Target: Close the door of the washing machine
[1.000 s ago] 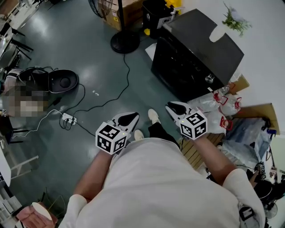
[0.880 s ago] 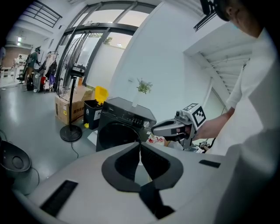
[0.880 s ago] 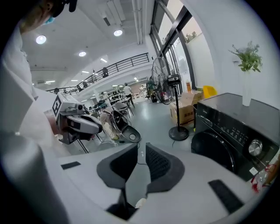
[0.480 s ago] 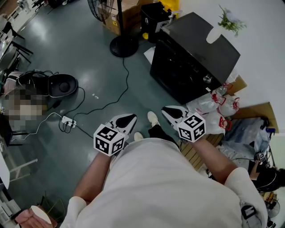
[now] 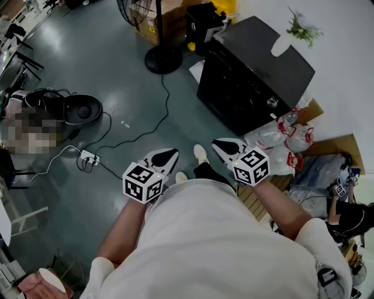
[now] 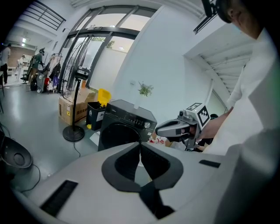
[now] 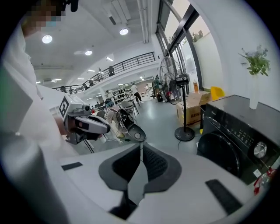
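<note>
Left gripper point(image 5: 173, 153) and right gripper point(image 5: 218, 142) angle downward, right's empty jaws just closing.

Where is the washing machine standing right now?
In the head view, the dark washing machine stands at upper right, between the fan base to its left in the picture and the white plastic bags just below it.

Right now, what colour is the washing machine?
The washing machine is black, seen best in the head view.

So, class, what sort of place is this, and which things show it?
Probably a big workshop or lab hall, not a home: the washer stands on a bare floor by a fan and boxes, with a railed gallery above.
</note>
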Tool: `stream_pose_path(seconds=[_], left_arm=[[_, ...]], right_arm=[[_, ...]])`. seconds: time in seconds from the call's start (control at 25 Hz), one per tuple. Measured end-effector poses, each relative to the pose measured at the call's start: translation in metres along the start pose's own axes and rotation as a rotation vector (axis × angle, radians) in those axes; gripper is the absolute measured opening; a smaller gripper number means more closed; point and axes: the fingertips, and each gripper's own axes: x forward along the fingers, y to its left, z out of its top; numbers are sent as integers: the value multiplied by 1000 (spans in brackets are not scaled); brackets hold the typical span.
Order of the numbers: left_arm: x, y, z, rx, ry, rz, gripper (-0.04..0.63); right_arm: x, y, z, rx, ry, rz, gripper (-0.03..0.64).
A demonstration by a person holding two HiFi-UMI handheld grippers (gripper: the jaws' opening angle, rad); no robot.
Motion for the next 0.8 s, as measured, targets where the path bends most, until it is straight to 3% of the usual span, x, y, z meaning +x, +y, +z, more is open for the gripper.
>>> stream_pose_path(seconds=[0.44, 0.8], left_arm=[[7, -1, -9, -9, 27, -7, 21], [41, -4, 0, 3, 67, -44, 21]], right_arm=[[-1, 0, -8, -12, 11, -7, 18], [-11, -27, -16, 40, 9, -34, 17]])
